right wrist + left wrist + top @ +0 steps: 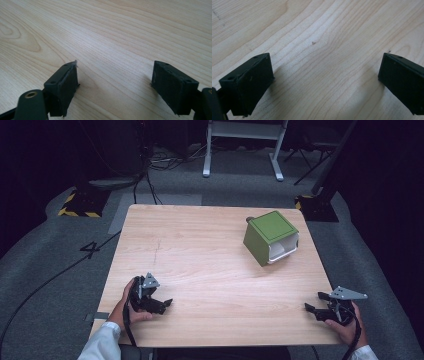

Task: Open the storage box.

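A green box [270,237] lies tilted at the back right of the wooden table [200,250], its white open side facing the front right. My left gripper [161,304] rests low at the front left, held by a hand, jaws pointing right. In the left gripper view the left gripper [325,82] is open over bare wood, with nothing between its fingers [247,85]. My right gripper [316,302] sits near the front right edge, jaws pointing left. The right gripper view shows the right gripper [116,85] open, fingers [62,88] low over bare wood. Both grippers are far from the box.
A small brown object [249,219] peeks out behind the box's far corner. Grey carpet with cables [60,275], yellow-black striped stand bases [80,202] and a white frame [242,150] surround the table. Bare wood spans the table's middle and left.
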`<state>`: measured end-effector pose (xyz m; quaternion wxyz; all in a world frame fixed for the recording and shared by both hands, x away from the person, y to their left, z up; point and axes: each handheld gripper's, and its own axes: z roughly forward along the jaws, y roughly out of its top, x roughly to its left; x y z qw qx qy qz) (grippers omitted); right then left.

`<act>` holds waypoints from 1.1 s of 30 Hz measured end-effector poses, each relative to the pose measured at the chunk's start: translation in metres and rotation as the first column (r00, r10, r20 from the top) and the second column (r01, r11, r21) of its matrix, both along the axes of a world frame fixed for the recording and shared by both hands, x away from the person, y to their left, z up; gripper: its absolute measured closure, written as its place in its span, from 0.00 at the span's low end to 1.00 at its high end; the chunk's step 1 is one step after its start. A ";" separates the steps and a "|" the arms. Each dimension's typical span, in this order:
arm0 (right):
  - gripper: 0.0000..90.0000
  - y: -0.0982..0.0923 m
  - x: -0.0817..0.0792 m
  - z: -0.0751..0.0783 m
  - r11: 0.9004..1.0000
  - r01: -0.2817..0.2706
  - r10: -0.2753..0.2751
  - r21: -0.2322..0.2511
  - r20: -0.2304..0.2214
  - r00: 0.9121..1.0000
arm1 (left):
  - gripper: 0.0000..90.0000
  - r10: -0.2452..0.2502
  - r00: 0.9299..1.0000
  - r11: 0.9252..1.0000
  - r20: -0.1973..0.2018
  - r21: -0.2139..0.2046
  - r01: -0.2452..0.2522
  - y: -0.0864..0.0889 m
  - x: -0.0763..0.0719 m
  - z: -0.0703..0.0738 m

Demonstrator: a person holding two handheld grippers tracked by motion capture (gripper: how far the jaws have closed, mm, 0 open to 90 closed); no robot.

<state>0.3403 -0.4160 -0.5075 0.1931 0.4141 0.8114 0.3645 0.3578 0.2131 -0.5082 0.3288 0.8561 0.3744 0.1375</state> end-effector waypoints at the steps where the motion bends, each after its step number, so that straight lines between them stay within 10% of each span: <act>1: 0.23 0.000 0.000 0.000 1.000 0.000 0.000 0.000 0.000 1.000 | 0.00 -0.015 1.000 1.000 0.003 0.000 0.015 0.001 0.000 0.000; 16: 0.24 0.010 0.015 0.004 0.998 0.035 -0.034 -0.042 0.014 0.999 | 0.00 -0.041 0.999 0.999 0.002 0.001 0.041 0.006 -0.005 0.000; 33: 0.28 0.042 0.075 0.056 0.995 0.094 -0.088 -0.042 0.126 0.988 | 0.01 -0.040 0.999 0.999 0.005 0.000 0.040 0.006 -0.006 0.000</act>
